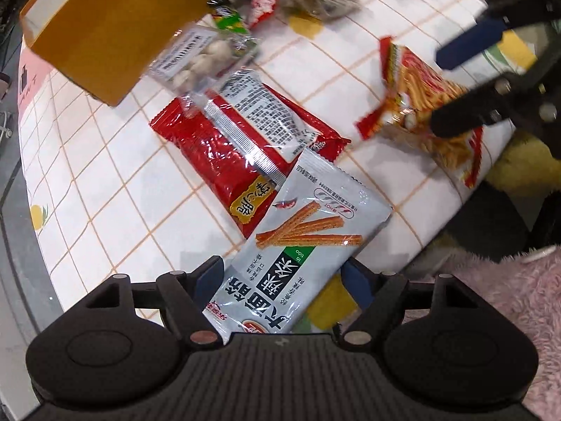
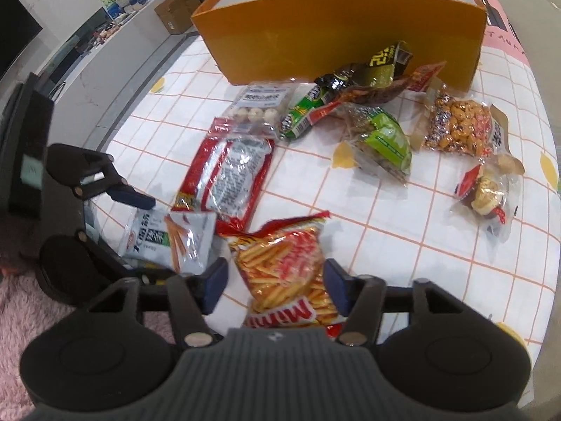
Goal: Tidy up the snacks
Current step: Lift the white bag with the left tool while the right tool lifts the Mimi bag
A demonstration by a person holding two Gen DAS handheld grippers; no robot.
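Observation:
My left gripper [image 1: 282,275] is open, its jaws on either side of a grey spicy-stick packet [image 1: 298,245] that lies at the table's near edge; the packet also shows in the right wrist view [image 2: 168,242]. My right gripper [image 2: 275,282] is open around a red-and-yellow Mimi fries bag [image 2: 284,266], seen in the left wrist view [image 1: 424,105] too. A big red packet [image 1: 231,151] lies behind the grey one. An orange box [image 2: 336,35] stands at the back of the table.
Several more snack packs lie before the box: white balls [image 2: 259,105], green bags [image 2: 385,140], peanuts [image 2: 459,128], a small clear pack [image 2: 487,193]. The checked tablecloth [image 2: 403,245] covers the table. A pink fluffy rug [image 1: 491,308] lies below the edge.

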